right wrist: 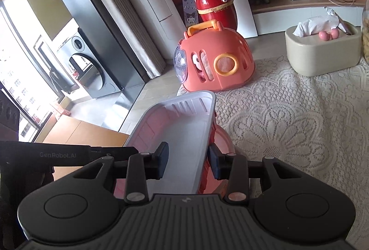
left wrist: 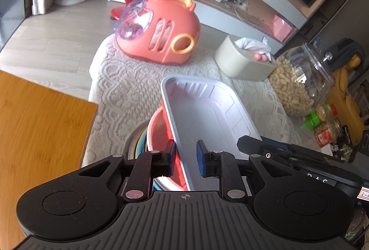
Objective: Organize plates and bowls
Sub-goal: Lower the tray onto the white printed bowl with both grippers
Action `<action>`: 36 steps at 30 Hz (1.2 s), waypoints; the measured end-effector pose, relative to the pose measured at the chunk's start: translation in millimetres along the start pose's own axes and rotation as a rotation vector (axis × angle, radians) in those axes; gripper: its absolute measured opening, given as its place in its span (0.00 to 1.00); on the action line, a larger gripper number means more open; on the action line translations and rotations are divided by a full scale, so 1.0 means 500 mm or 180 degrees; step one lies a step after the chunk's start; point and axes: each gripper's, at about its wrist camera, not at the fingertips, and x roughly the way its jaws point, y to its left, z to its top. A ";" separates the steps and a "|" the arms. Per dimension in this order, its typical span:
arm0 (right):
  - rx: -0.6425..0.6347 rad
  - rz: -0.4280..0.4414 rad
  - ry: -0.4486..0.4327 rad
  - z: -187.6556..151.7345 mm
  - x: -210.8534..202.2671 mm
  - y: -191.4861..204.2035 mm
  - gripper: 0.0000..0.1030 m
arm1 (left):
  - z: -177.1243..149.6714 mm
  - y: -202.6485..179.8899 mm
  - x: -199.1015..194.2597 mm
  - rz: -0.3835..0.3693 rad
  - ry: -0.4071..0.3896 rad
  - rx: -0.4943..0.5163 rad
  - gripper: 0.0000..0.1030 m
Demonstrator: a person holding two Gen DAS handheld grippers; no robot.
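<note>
A rectangular tray, white inside and red outside (left wrist: pixel 203 109), sits tilted on top of a stack of round bowls (left wrist: pixel 154 134) on the lace-covered table. My left gripper (left wrist: pixel 185 157) straddles the tray's left rim with its jaws open, a gap on each side. In the right wrist view the same tray (right wrist: pixel 177 130) fills the centre, over a pink bowl (right wrist: pixel 223 139). My right gripper (right wrist: pixel 188 162) straddles the tray's right rim, jaws open with visible gaps. The bowls under the tray are mostly hidden.
A pink pet carrier (left wrist: pixel 159 31) and a beige tissue box (left wrist: pixel 244 58) stand behind the tray. A jar of peanuts (left wrist: pixel 299 81) and small snack jars are at the right. A wooden table (left wrist: pixel 39 121) lies to the left, below the lace cloth (right wrist: pixel 288 116).
</note>
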 end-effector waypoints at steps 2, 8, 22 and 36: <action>-0.0003 0.0013 0.0053 -0.009 0.002 -0.001 0.37 | -0.007 0.003 0.008 0.0003 0.0062 -0.0002 0.21; 0.0056 -0.0065 0.0086 -0.022 0.013 -0.012 0.37 | -0.007 0.017 -0.010 -0.0014 -0.0039 -0.0106 0.21; 0.0001 -0.0093 0.0138 -0.049 0.022 -0.023 0.37 | -0.037 0.002 0.007 -0.0049 0.0178 0.0002 0.20; -0.0185 -0.0120 -0.0100 0.009 0.023 0.013 0.37 | 0.019 0.026 -0.014 -0.0102 -0.0146 -0.0166 0.20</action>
